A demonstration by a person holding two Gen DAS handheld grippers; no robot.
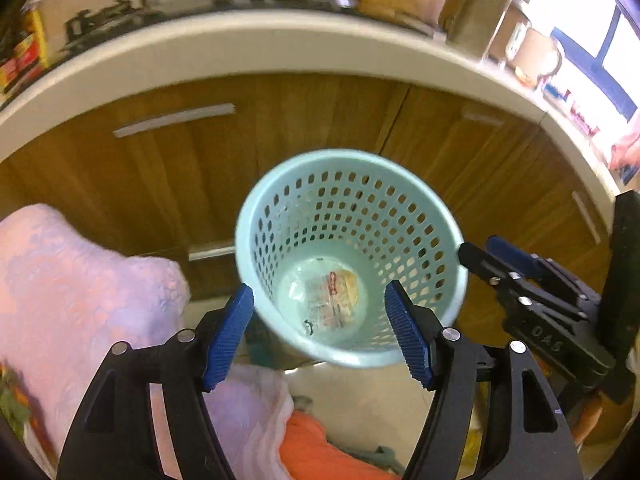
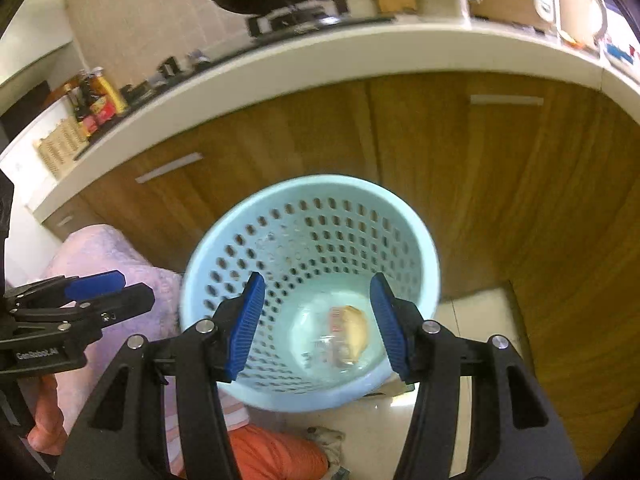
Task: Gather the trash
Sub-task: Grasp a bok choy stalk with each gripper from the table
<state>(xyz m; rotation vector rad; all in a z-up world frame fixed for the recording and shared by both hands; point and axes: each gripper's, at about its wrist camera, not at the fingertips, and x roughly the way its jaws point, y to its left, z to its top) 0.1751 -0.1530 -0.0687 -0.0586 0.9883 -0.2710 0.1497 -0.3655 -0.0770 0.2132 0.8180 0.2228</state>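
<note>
Trash (image 1: 328, 296) lies at the bottom of a pale blue bin (image 1: 420, 200), below and beyond both grippers: a crumpled clear plastic wrapper with a red-printed label and a yellowish patch, seen through the bin's round mouth. From the left wrist view, the left gripper (image 1: 320, 332) hangs over the near rim with its jaws spread apart and nothing between the ribbed blue pads. The right gripper (image 2: 316, 324) hangs likewise over the bin (image 2: 224, 264), jaws parted and empty, with the trash (image 2: 348, 332) showing in the gap well beneath them. Each gripper's black body shows at the side of the other's view. The bin is a smooth plastic cylinder that tapers downward, its wall pierced by rows of oval holes. It stands on a glossy pale floor (image 2: 472, 320) in front of brown wood-grain cabinets (image 1: 180, 168) beneath a white counter edge. Fuzzy pink fabric (image 1: 80, 280) lies to the bin's left, and orange cloth (image 2: 276, 456) lies nearer.
</note>
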